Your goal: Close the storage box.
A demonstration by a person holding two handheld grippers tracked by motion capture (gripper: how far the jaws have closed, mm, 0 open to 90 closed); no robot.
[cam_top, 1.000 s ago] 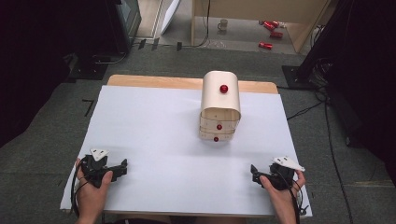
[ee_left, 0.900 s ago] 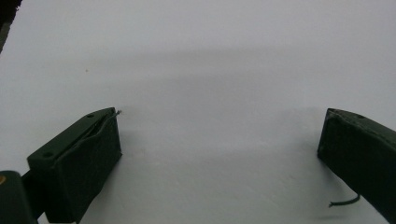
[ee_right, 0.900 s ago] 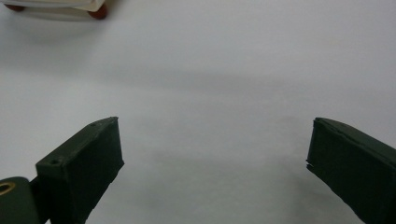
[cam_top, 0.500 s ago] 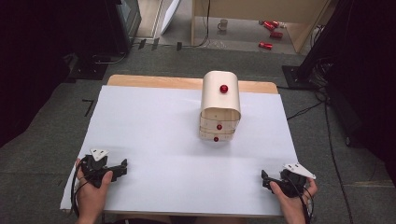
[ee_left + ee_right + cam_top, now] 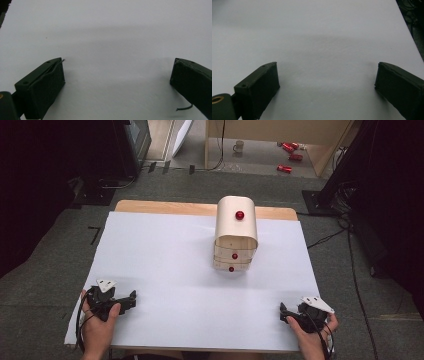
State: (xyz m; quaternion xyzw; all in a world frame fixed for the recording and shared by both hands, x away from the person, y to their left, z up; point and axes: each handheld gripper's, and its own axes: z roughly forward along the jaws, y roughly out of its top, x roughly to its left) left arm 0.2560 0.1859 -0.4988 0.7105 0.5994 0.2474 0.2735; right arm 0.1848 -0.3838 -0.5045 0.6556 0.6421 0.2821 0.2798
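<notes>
A small wooden drawer chest with a rounded top and three red knobs stands on the white table sheet, right of centre toward the back. My left gripper rests in a hand at the front left corner. In the left gripper view it is open, its jaws wide apart over bare white sheet. My right gripper sits in the other hand at the front right corner. The right gripper view shows it open too, with nothing between its jaws. Both are far from the chest.
The wooden table edge shows behind the sheet. Grey carpet surrounds the table, with cables at the right. On the floor beyond are red cans and a mug. Dark equipment stands at both sides.
My right gripper has slid a little to the right and toward the table's front edge. The left gripper and the chest have stayed put.
</notes>
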